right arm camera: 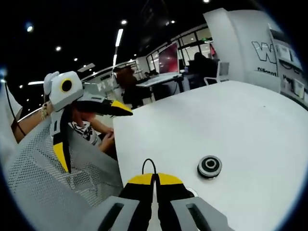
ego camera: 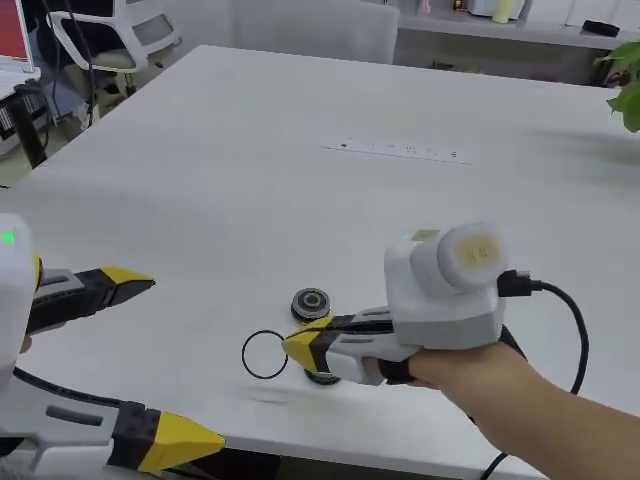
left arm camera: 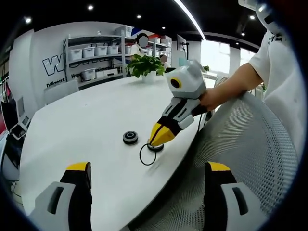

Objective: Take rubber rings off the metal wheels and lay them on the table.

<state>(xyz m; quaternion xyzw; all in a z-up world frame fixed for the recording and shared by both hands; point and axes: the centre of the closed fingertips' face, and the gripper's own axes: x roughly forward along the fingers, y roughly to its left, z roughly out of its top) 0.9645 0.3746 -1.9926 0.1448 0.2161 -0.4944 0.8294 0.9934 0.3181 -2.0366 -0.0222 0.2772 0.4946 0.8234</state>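
A loose black rubber ring [ego camera: 264, 354] [left arm camera: 146, 157] sits low over the white table [ego camera: 300, 180], near its front edge. My right gripper [ego camera: 297, 346] [right arm camera: 154, 181] has its yellow tips shut on the ring's [right arm camera: 149, 166] right side. One metal wheel [ego camera: 311, 304] [left arm camera: 130, 137] [right arm camera: 210, 166], with its rubber ring still on, stands just beyond the tips. A second wheel [ego camera: 322, 377] [left arm camera: 155, 147] lies partly hidden under the right gripper. My left gripper [ego camera: 165, 360] [left arm camera: 147, 178] hangs wide open at the left, holding nothing.
The table's front edge runs right under both grippers. A flush socket strip [ego camera: 395, 150] lies further back on the table. A mesh office chair [left arm camera: 240, 144] stands close to the table edge. A plant [ego camera: 625, 85] is at the far right.
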